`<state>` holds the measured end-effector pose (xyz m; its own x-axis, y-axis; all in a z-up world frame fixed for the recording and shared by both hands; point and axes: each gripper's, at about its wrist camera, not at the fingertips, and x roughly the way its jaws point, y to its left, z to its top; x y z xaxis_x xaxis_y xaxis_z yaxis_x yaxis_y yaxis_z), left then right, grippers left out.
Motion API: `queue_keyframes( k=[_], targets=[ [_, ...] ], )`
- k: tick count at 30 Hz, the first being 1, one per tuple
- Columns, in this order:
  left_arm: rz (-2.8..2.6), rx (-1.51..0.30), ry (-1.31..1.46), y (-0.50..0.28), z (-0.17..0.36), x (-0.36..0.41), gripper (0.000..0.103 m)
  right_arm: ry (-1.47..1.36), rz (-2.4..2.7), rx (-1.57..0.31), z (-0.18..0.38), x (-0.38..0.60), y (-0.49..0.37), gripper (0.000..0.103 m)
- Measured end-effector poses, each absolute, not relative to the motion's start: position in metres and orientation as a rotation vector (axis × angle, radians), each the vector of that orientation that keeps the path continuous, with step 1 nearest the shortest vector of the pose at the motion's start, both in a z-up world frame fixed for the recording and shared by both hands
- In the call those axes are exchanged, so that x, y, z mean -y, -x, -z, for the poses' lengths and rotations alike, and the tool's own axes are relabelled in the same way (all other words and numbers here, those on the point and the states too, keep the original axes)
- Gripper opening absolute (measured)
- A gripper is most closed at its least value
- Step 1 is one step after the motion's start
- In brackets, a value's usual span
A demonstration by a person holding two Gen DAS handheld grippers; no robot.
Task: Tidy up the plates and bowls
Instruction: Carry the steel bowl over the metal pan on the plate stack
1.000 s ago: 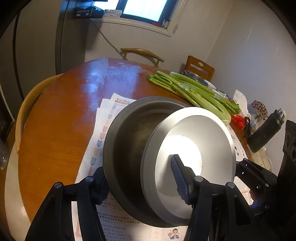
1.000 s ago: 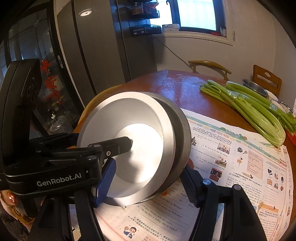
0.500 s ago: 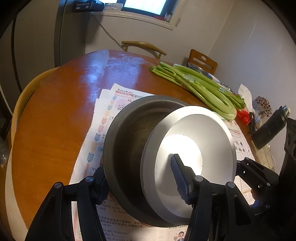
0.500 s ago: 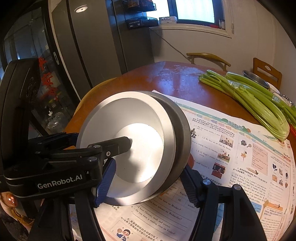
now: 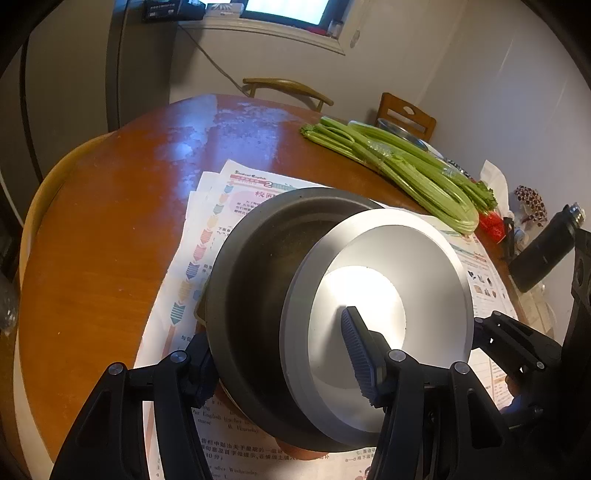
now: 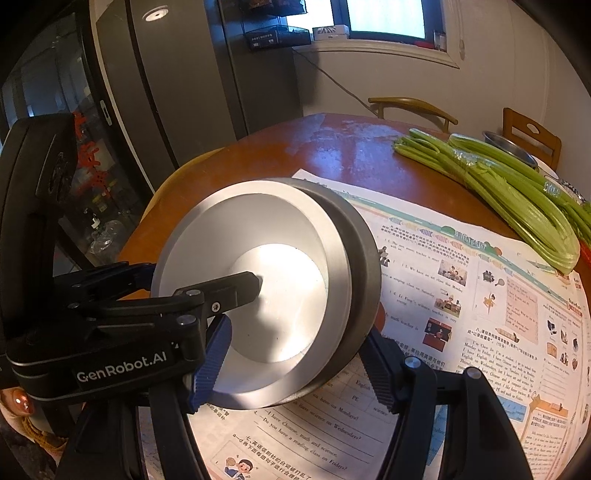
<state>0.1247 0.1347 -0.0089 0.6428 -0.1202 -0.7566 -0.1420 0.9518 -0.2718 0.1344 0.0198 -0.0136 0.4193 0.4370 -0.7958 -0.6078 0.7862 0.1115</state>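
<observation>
My left wrist camera sits just behind its fingers (image 5: 360, 363), looking forward and down across the bench (image 5: 96, 266) toward the far wall and window (image 5: 284, 9). The nested bowls (image 5: 391, 317) fill its near field, very close. My right wrist camera looks the same general way from the other side, equally close to the bowls (image 6: 273, 306). Both views share the bowls, the newspaper (image 6: 461, 295), the celery (image 6: 509, 192), the two chairs and the window. Each view also catches the other gripper's body at its edge.
</observation>
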Motion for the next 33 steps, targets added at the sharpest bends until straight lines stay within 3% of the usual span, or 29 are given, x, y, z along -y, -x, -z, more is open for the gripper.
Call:
queue_keyframes(
  k=[33],
  targets=[
    [-0.012, -0.861, 0.318, -0.116, 0.0038, -0.1409, 0.06, 0.239, -0.603, -0.917, 0.0192, -0.016, -0.139, 0.068]
  ],
)
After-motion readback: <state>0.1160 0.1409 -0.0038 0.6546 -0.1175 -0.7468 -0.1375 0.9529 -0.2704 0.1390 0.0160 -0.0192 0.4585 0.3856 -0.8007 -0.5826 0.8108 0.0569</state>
